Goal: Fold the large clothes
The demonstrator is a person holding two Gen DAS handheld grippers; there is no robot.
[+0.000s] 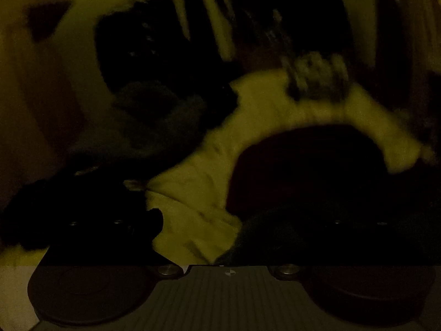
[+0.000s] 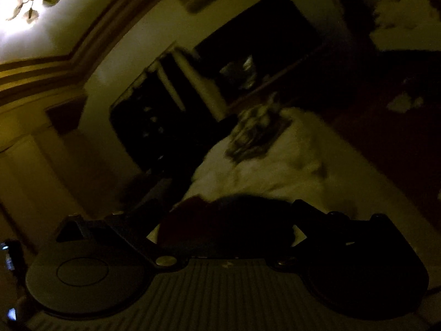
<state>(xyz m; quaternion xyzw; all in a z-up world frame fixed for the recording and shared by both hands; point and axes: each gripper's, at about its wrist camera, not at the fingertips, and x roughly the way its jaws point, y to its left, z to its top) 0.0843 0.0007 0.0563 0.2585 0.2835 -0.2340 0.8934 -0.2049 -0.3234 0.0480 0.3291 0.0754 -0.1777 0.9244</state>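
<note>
Both views are very dark and blurred. A large light-coloured garment (image 1: pixel 198 193) with a dark printed patch (image 1: pixel 317 80) hangs in front of my left gripper (image 1: pixel 217 242); its cloth runs down between the dark fingers, so the gripper looks shut on it. In the right wrist view the same light garment (image 2: pixel 275 165) with the print (image 2: pixel 253 135) stretches away from my right gripper (image 2: pixel 226 229), whose fingers are lost in a dark mass of cloth (image 2: pixel 220 220); I cannot tell how the jaws stand.
A dark red surface (image 2: pixel 386 127) lies to the right under the garment. A dark cabinet or shelf (image 2: pixel 154 115) and a dark screen (image 2: pixel 259 44) stand against the pale wall. A lit ceiling lamp (image 2: pixel 30 0) is upper left.
</note>
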